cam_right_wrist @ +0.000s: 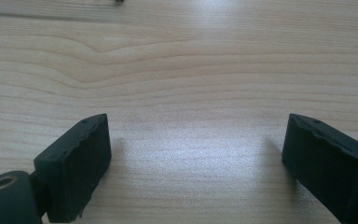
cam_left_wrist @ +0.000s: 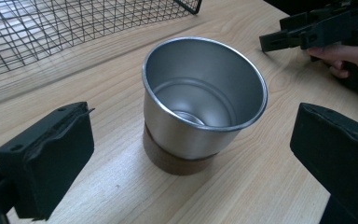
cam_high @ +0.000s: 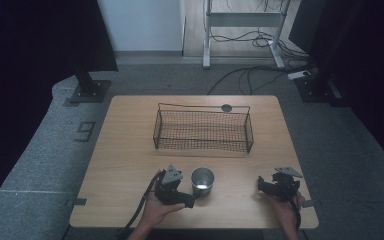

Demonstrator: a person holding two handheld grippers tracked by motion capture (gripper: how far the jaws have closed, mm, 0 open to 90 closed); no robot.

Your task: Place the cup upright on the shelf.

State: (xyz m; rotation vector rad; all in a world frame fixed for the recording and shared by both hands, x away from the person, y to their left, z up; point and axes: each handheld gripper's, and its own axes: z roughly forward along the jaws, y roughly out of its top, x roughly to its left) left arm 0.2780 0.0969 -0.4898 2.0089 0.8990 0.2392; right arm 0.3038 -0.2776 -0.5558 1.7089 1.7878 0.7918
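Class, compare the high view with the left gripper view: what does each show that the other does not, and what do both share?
High view alone: the whole table, the full basket, the floor, desk legs and cables beyond, and both forearms.
Left gripper view alone: the cup's empty inside, its brown base, and the left tongs standing open, clear of the cup.
Both: the cup upright on the table, basket mesh, and the right tongs off to the side.

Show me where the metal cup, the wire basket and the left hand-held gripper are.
metal cup [cam_left_wrist: 200, 100]: left gripper view, inner wall.
wire basket [cam_high: 203, 131]: high view, mesh floor.
left hand-held gripper [cam_left_wrist: 189, 149]: left gripper view, midway between its open fingertips.
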